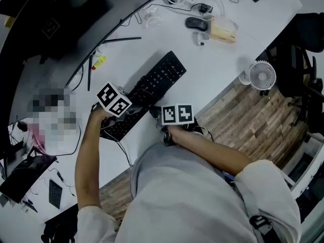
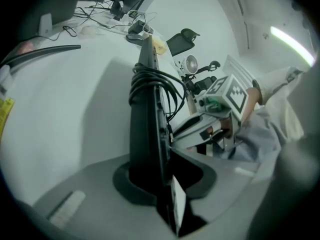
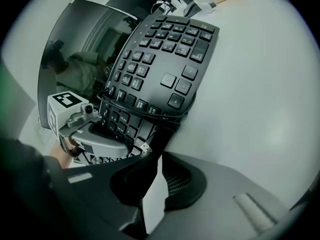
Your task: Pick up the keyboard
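Observation:
The black keyboard [image 1: 159, 77] lies slantwise on the white desk [image 1: 217, 70], with its cable [image 3: 145, 111] wound round its near part. My left gripper [image 1: 125, 116] holds the keyboard's near end. In the left gripper view the keyboard [image 2: 145, 134] stands edge-on between the jaws of that gripper [image 2: 160, 184], which are shut on it. My right gripper [image 1: 156, 115] meets the long edge nearest the person. In the right gripper view the keyboard [image 3: 165, 49] runs its dark edge into the narrow gap of that gripper [image 3: 155, 159]. Each gripper shows in the other's view.
A curved monitor [image 1: 61, 24] stands at the desk's back left. A mouse [image 1: 196, 23], a tan box [image 1: 223, 30] and cables lie beyond the keyboard. A small white fan [image 1: 261, 76] sits at the desk's edge, above the wooden floor [image 1: 253, 115]. A black chair [image 1: 298, 59] is to the right.

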Available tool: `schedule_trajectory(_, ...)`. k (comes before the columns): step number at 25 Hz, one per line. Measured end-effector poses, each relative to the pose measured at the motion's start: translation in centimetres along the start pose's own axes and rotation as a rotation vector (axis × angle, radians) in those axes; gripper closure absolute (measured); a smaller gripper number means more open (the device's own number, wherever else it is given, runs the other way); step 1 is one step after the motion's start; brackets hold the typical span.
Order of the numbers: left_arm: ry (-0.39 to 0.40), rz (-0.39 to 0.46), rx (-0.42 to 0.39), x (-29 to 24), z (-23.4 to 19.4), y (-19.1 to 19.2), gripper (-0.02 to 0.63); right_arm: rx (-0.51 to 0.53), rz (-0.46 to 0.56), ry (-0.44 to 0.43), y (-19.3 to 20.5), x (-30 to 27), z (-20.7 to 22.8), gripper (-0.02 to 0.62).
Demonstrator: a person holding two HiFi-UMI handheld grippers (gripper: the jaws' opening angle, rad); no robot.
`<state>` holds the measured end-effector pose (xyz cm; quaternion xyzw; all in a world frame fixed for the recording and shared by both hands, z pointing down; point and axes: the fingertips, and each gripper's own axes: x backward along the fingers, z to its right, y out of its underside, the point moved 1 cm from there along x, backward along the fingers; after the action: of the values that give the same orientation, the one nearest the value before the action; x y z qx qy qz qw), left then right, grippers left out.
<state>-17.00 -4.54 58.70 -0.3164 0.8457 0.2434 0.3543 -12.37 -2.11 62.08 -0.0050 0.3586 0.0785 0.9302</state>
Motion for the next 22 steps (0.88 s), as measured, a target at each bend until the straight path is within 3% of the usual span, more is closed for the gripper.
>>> schedule_trajectory(13,-0.132,0.104,0.003,2.0,1.3,0.2,0.606,-0.007,0.040,-0.056,-0.7,1.0,-1.3,0.595)
schedule_trajectory(22,-0.198,0.247,0.083,4.7,2.1,0.6,0.606,0.041,0.071,-0.096,-1.9,2.6,-2.8,0.595)
